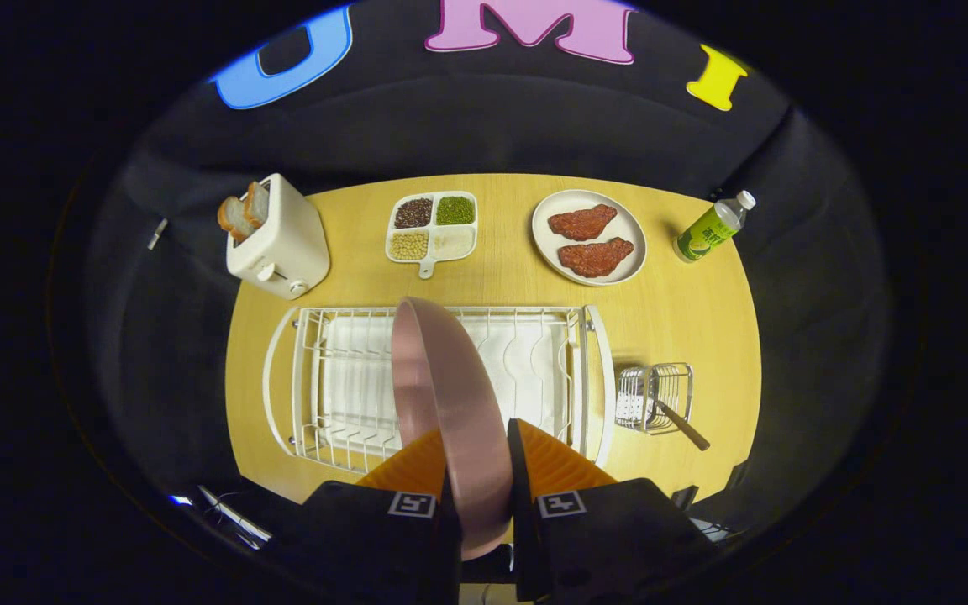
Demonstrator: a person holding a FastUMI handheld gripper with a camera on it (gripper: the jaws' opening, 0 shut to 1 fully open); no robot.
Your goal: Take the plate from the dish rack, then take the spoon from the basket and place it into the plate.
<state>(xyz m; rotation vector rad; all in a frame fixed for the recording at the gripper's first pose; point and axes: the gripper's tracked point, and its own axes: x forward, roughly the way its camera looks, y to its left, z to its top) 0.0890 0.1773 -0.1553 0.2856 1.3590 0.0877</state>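
Jaws clamp one plate [450,395] | one rack [438,378] | likely one spoon [684,426]

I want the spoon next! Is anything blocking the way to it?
The claw is shut on the pink round plate, so it isn't free. Nothing lies before the wooden-handled spoon in its wire basket.

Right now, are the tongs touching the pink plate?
Touching. In the gripper view, both fingers of the tongs press the pink plate from either side, holding it edge-up above the dish rack.
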